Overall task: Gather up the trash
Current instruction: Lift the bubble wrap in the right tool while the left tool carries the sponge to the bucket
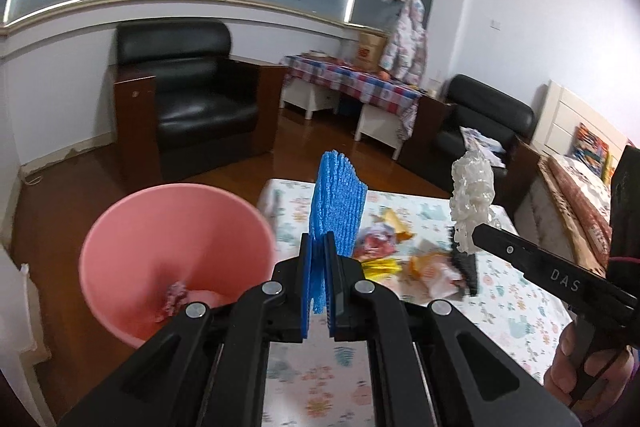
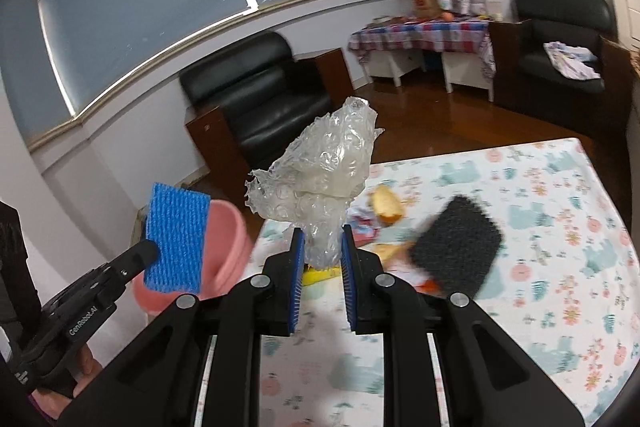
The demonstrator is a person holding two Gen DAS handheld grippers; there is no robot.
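Note:
My left gripper (image 1: 319, 247) is shut on a blue foam net sheet (image 1: 340, 199) that stands upright above its jaws, just right of the pink bin (image 1: 176, 251). A crumpled scrap lies inside the bin. My right gripper (image 2: 322, 251) is shut on a wad of clear bubble wrap (image 2: 324, 167), held above the table. In the right wrist view the blue sheet (image 2: 178, 235) and left gripper (image 2: 150, 249) hang in front of the pink bin (image 2: 228, 239). From the left wrist view the bubble wrap (image 1: 472, 199) sits at the right gripper (image 1: 464, 239) tip.
A floral tablecloth (image 2: 540, 227) covers the table, with a black foam pad (image 2: 456, 247) and orange, yellow and patterned wrappers (image 1: 384, 247) lying on it. Black armchairs (image 1: 192, 95), a checked side table (image 1: 352, 79) and wooden floor lie beyond. A hand (image 1: 580, 367) grips the right tool.

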